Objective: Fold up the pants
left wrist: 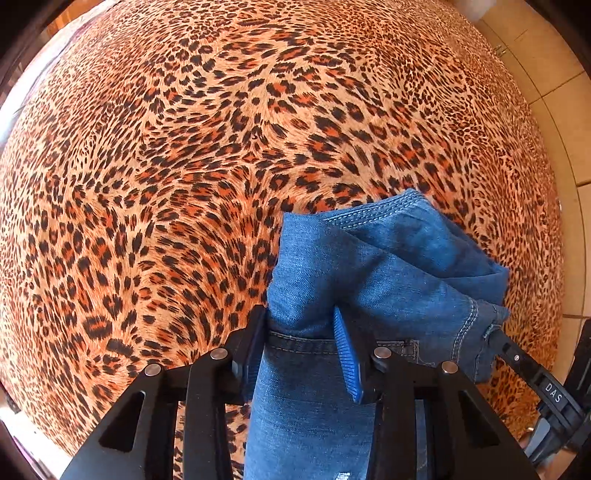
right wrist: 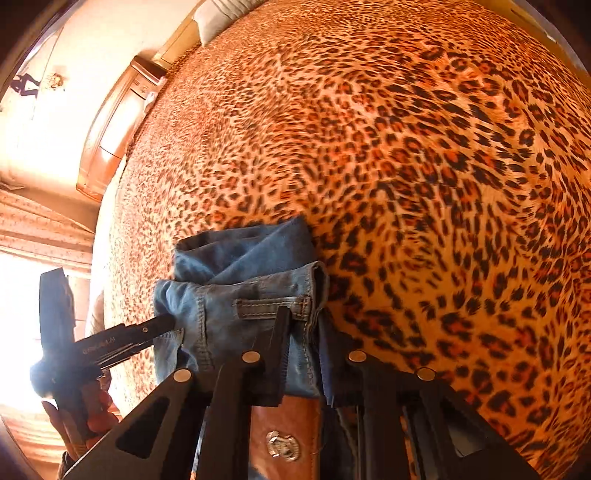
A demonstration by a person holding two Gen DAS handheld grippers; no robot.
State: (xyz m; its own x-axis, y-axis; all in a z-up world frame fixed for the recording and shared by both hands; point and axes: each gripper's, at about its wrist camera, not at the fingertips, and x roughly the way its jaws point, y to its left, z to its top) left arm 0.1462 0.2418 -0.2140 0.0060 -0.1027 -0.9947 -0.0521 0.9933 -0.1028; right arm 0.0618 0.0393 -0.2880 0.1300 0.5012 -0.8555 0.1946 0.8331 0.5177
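Blue denim pants [left wrist: 369,266] hang bunched above a leopard-print bedspread [left wrist: 184,166]. My left gripper [left wrist: 301,332] is shut on a thick fold of the denim, with cloth filling the gap between its jaws. In the right wrist view my right gripper [right wrist: 304,343] is shut on the pants' waistband [right wrist: 258,306] just beside a belt loop. A brown leather belt [right wrist: 284,424] with a silver ornament hangs below it. Each gripper shows in the other's view: the right gripper [left wrist: 495,332] pinches the cloth's right corner, and the left gripper [right wrist: 162,325] bites into its left side.
The bedspread [right wrist: 443,184] fills both views. A tiled floor [left wrist: 554,92] runs along the bed's right edge. A wooden bedside cabinet [right wrist: 110,129] and a white pillow [right wrist: 214,18] lie at the far end. A person's hand [right wrist: 92,413] holds the left gripper.
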